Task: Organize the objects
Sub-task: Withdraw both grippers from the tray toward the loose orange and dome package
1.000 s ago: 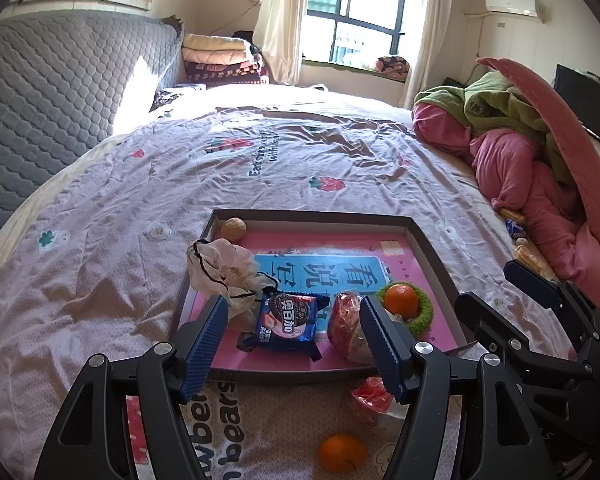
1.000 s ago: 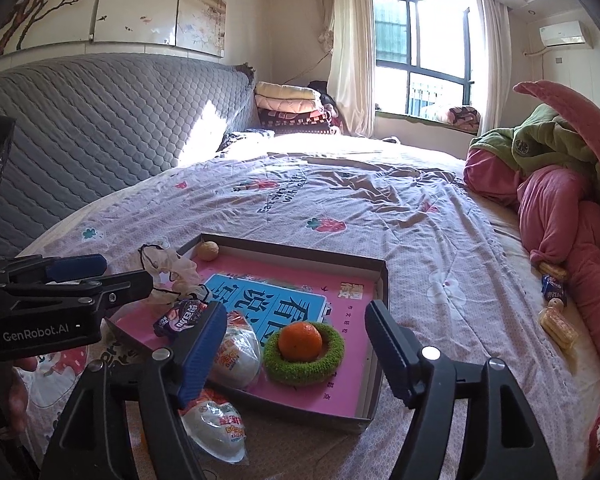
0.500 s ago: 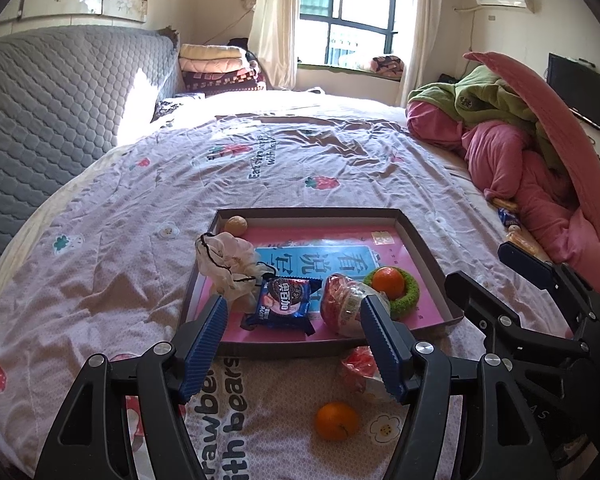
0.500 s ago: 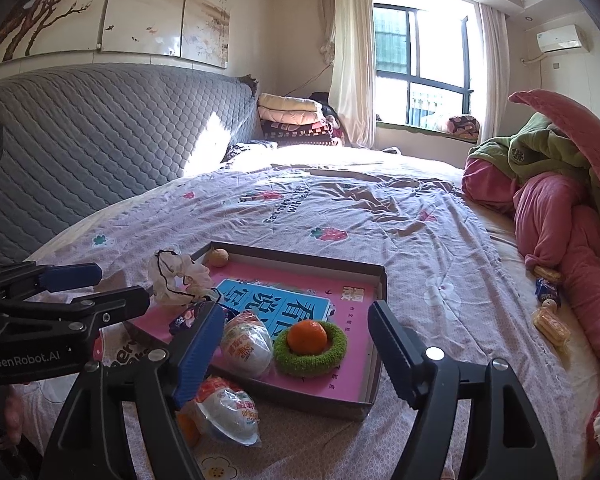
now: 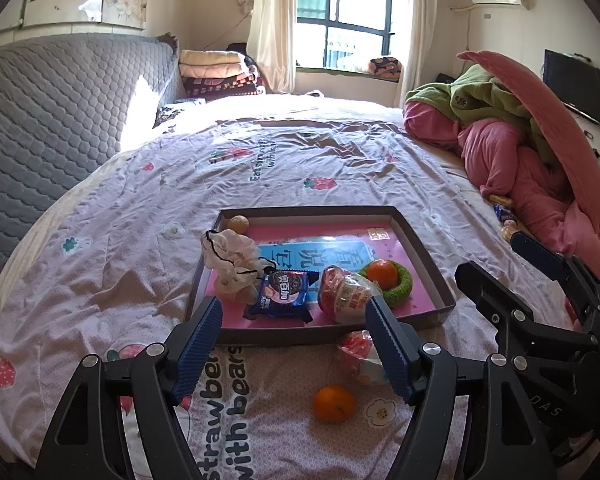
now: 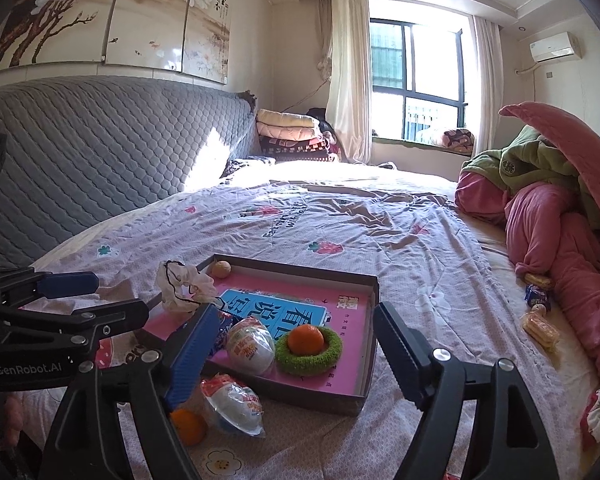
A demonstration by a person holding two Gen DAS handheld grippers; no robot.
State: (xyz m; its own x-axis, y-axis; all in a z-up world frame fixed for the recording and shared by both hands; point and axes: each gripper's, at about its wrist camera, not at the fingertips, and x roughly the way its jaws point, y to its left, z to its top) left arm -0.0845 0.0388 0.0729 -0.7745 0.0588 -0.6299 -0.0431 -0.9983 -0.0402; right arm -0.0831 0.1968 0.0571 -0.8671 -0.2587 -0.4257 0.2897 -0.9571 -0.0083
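Observation:
A dark box tray (image 5: 420, 248) (image 6: 370, 320) with a pink floor lies on the bed. In it are a blue cookie packet (image 5: 284, 294), a wrapped egg-shaped snack (image 5: 346, 294) (image 6: 250, 344), an orange on a green ring (image 5: 384, 274) (image 6: 306, 340), a white cloth pouch (image 5: 230, 254) (image 6: 184, 286) and a small brown ball (image 5: 238, 224). On the sheet before the tray lie a loose orange (image 5: 334, 403) (image 6: 188, 426) and a second wrapped snack (image 5: 360, 354) (image 6: 236, 404). My left gripper (image 5: 296, 352) and right gripper (image 6: 288, 354) are open, empty, above the near sheet.
A pink and green heap of bedding (image 5: 520, 140) fills the right side. Small snack packets (image 6: 538, 312) lie by it. A grey quilted headboard (image 5: 52, 120) runs along the left. Folded blankets (image 5: 216, 72) sit at the far end.
Both grippers have drawn back and up from the tray, so the loose orange and second snack now show nearer the middle. Nothing was grasped.

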